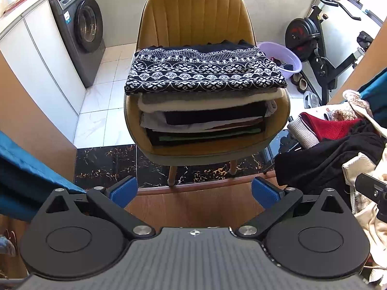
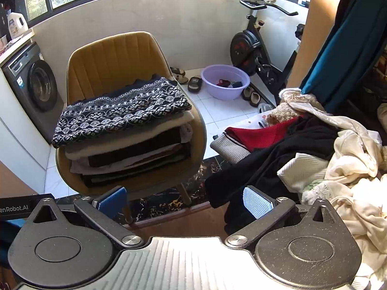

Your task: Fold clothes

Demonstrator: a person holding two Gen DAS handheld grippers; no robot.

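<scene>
Nearest you, your left gripper (image 1: 194,192) has its blue pads spread wide with nothing between them, hovering over the wooden table edge (image 1: 193,205). Your right gripper (image 2: 186,204) is likewise spread and empty, its pads apart above the same edge.

Just to the right of both grippers lies a loose pile of unfolded clothes (image 2: 326,159): a black garment (image 2: 278,157) draped toward you, cream and white pieces heaped beside it, and a red knit with a grey ribbed hem (image 2: 256,136) at the pile's far side.

Beyond the table stands a mustard-yellow chair (image 1: 196,17) facing you. On its seat rests a stack of folded clothes (image 1: 205,120), with a black-and-white patterned sweater (image 1: 203,70) lying flat on top.

Farther back on the white tiled floor sit a lavender basin (image 2: 225,81) holding small items, slippers beside it, an exercise bike (image 2: 254,48) to the right, and a grey washing machine (image 1: 79,26) to the left.
</scene>
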